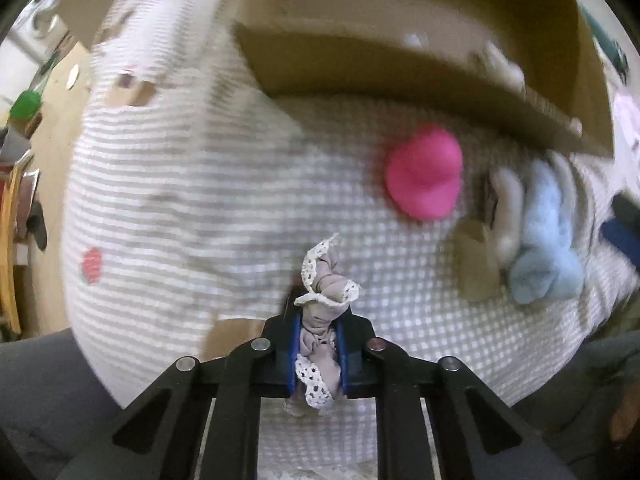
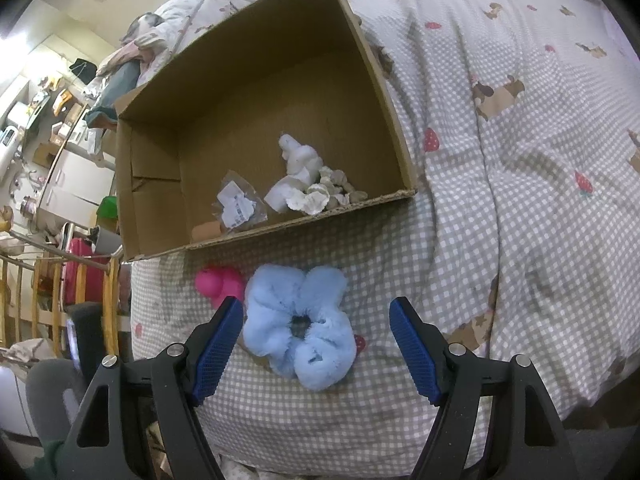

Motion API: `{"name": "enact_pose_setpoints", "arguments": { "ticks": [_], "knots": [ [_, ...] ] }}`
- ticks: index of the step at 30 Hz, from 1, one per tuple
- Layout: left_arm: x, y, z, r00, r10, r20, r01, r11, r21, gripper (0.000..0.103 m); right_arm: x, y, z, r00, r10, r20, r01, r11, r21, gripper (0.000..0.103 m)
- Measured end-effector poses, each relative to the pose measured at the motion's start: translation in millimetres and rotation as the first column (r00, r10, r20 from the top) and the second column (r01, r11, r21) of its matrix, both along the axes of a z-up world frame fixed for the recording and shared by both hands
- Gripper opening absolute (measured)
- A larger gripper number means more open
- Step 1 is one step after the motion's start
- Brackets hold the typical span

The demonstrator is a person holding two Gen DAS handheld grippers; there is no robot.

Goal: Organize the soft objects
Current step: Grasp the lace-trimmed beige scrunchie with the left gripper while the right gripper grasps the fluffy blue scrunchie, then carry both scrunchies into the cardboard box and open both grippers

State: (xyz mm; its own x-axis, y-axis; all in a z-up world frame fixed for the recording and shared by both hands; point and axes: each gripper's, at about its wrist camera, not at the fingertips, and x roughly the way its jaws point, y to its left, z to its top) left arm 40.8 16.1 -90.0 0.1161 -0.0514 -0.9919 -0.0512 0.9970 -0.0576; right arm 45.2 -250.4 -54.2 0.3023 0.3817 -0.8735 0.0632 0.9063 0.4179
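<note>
My left gripper (image 1: 318, 320) is shut on a beige scrunchie with white lace trim (image 1: 325, 284), held above the checked bedspread (image 1: 200, 184). A pink soft toy (image 1: 424, 172) lies ahead, near the cardboard box (image 1: 360, 60). A fluffy light-blue scrunchie (image 1: 540, 236) lies to the right. In the right wrist view my right gripper (image 2: 316, 340) is open, its jaws either side of the blue scrunchie (image 2: 300, 324), just above it. The pink toy (image 2: 218, 282) lies to its left. The open box (image 2: 156, 184) holds white and beige soft items (image 2: 308, 184) and a packet (image 2: 240, 204).
The bedspread (image 2: 500, 160) with strawberry and dog prints stretches to the right. The bed edge drops at the left to wooden railings (image 2: 48, 292), a pink case (image 2: 80, 272) and cluttered shelves. Bedding is piled behind the box (image 2: 140, 40).
</note>
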Motion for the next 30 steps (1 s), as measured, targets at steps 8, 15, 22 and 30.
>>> {"name": "enact_pose_setpoints", "arguments": {
  "ticks": [8,15,22,30],
  "knots": [
    [-2,34,76,0.994,-0.013,0.112,0.019,0.998,-0.053,0.013,10,22,-22,0.993,0.069,-0.095,-0.062,0.995,0.073,0.08],
    [3,19,53,0.993,0.017,0.113,-0.009,0.998,-0.069,0.013,20,44,-35,0.99,0.081,-0.117,-0.086,0.995,-0.04,0.081],
    [10,9,43,0.99,0.001,0.142,0.006,0.999,-0.05,0.013,26,59,-64,0.977,0.108,-0.182,-0.113,0.993,-0.021,0.081],
    [12,1,43,0.988,-0.025,0.152,0.03,0.999,-0.035,0.013,16,83,-53,0.974,0.207,-0.095,-0.215,0.973,-0.082,0.03]
  ]
}}
